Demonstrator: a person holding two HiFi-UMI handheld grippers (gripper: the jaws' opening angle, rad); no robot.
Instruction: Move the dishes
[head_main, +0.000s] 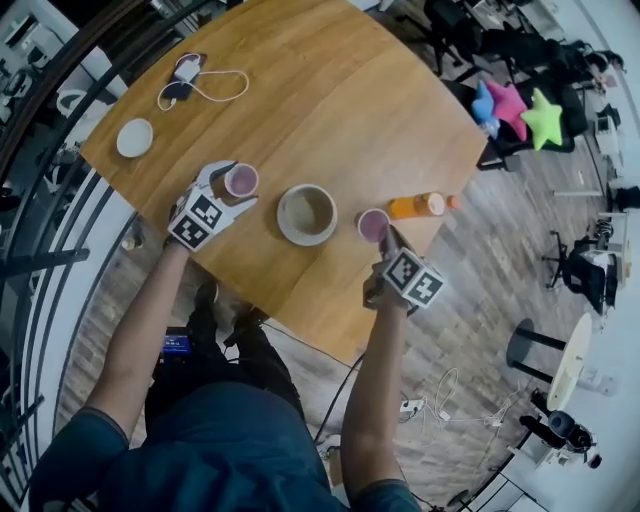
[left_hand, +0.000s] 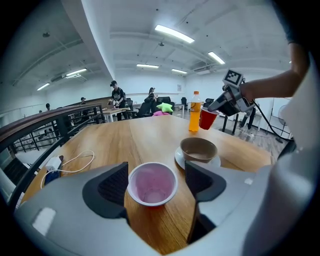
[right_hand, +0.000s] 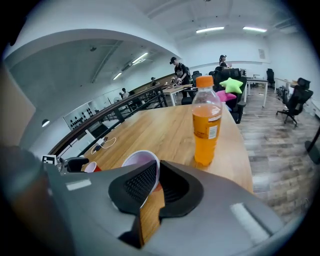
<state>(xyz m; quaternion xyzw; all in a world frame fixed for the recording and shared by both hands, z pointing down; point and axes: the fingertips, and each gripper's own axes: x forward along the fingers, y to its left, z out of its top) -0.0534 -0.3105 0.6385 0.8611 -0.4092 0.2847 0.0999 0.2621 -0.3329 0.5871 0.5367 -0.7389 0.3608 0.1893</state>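
Note:
A red cup with a white inside (left_hand: 152, 183) stands on the wooden table (head_main: 330, 90) between the jaws of my left gripper (left_hand: 153, 176), which is open with a gap on each side. In the head view this cup (head_main: 241, 180) is left of a brown bowl (head_main: 307, 212) on a white saucer (left_hand: 180, 160). My right gripper (right_hand: 155, 182) is shut on the rim of a second red cup (right_hand: 137, 163). That cup (head_main: 373, 224) is tilted and held right of the bowl, and the left gripper view shows it raised (left_hand: 207, 119).
An orange drink bottle (right_hand: 206, 127) stands just beyond the right cup, near the table's right edge. A small white plate (head_main: 134, 138) lies at the left corner. A phone with a white cable (head_main: 186, 72) lies at the far left. Chairs with star cushions (head_main: 520, 110) stand beyond the table.

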